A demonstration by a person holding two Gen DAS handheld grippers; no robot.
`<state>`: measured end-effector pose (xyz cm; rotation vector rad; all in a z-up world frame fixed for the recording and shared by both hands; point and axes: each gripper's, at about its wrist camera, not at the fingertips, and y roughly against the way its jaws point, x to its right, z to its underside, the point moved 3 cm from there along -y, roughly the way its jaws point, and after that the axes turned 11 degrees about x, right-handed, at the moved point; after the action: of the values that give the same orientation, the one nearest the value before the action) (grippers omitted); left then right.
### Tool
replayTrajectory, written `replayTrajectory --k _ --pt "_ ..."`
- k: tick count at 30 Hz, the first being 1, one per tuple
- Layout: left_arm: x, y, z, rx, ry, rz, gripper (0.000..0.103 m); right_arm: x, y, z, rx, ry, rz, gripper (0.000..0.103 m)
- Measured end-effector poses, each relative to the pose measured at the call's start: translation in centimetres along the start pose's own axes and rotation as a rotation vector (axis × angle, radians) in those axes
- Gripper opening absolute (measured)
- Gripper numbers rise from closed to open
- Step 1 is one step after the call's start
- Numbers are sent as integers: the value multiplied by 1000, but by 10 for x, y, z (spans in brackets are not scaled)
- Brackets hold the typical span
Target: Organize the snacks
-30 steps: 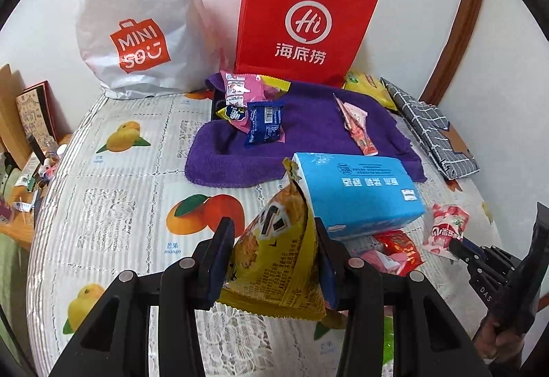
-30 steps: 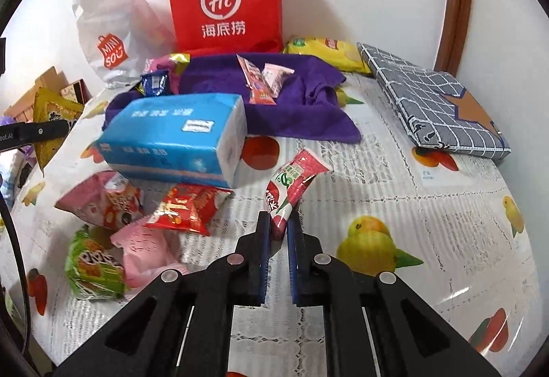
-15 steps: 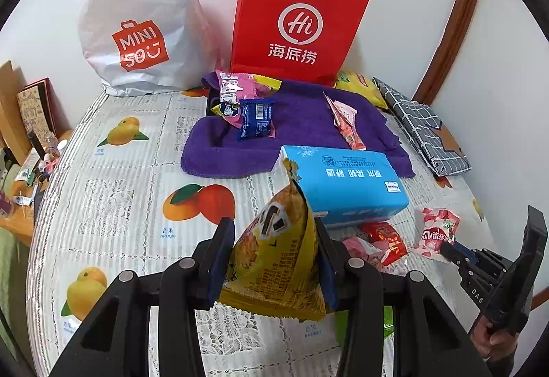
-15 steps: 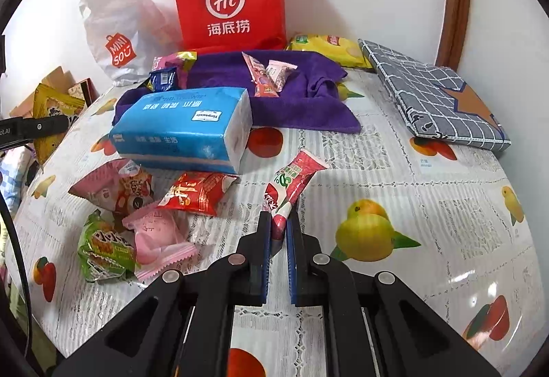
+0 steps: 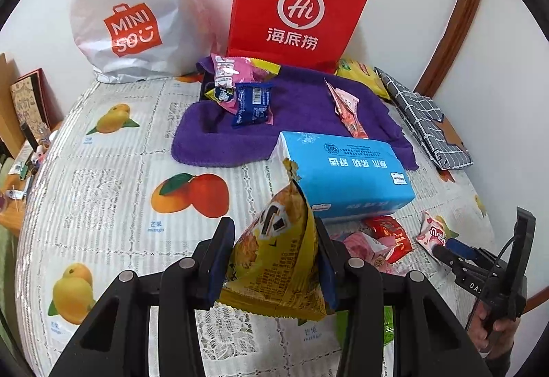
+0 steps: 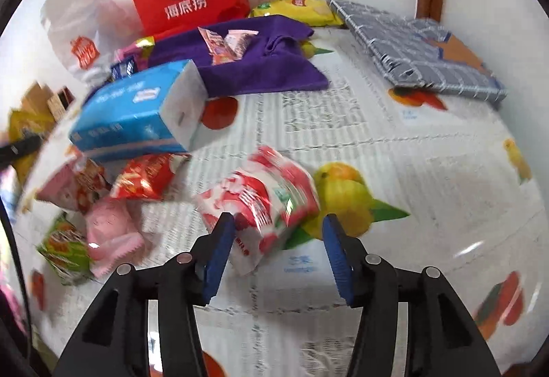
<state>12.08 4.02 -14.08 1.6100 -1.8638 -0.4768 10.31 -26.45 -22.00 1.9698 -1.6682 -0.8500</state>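
Observation:
My left gripper is shut on a yellow snack bag and holds it above the fruit-print tablecloth. My right gripper is open, and a red and white snack packet lies blurred between and just ahead of its fingers, not gripped. In the left wrist view that packet lies at the tip of the right gripper. A purple towel at the back carries a blue packet, pink packets and long pink sticks.
A blue tissue pack lies mid-table. Red, pink and green packets sit in a loose pile beside it. A red paper bag and a white Miniso bag stand against the wall. A grey checked pouch lies at right.
My right gripper has opened and let go of the red and white packet, which now lies loose between its fingers. The left gripper still holds the yellow bag and has shifted slightly.

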Motion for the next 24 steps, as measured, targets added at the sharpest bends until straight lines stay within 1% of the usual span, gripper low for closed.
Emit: replayTrajectory --k 2,5,7,10,14,16,18,20,22,24 --pt "1 -4 0 -5 -2 -1 42 -4 -4 -1 -7 -13 -26 58" --pt "0 -6 1 -16 0 1 42 -12 -11 -5 -17 -2 -35 58" --pt "-1 -5 1 -14 -5 4 42 -14 -15 -7 -26 -3 -41 66" --pt "-3 -5 -2 -8 -5 1 42 -19 -25 -14 -40 -5 -52 72" --pt "-4 -5 -3 -13 8 12 42 -26 -36 -24 -55 -2 -68 73" --pt "-5 -6 -4 -13 6 13 42 -31 -41 -25 -56 33 -56 74" --pt "-5 -6 -4 -13 5 9 42 -38 -42 -21 -53 95 -38 74" --pt "-6 -7 -4 -14 9 7 42 -46 -39 -13 -47 181 -21 71" --pt "-7 -8 -5 -15 14 9 42 -54 -35 -6 -19 260 -12 61" --pt "-7 -10 -5 -14 17 10 42 -58 -32 -4 -5 275 -33 50"
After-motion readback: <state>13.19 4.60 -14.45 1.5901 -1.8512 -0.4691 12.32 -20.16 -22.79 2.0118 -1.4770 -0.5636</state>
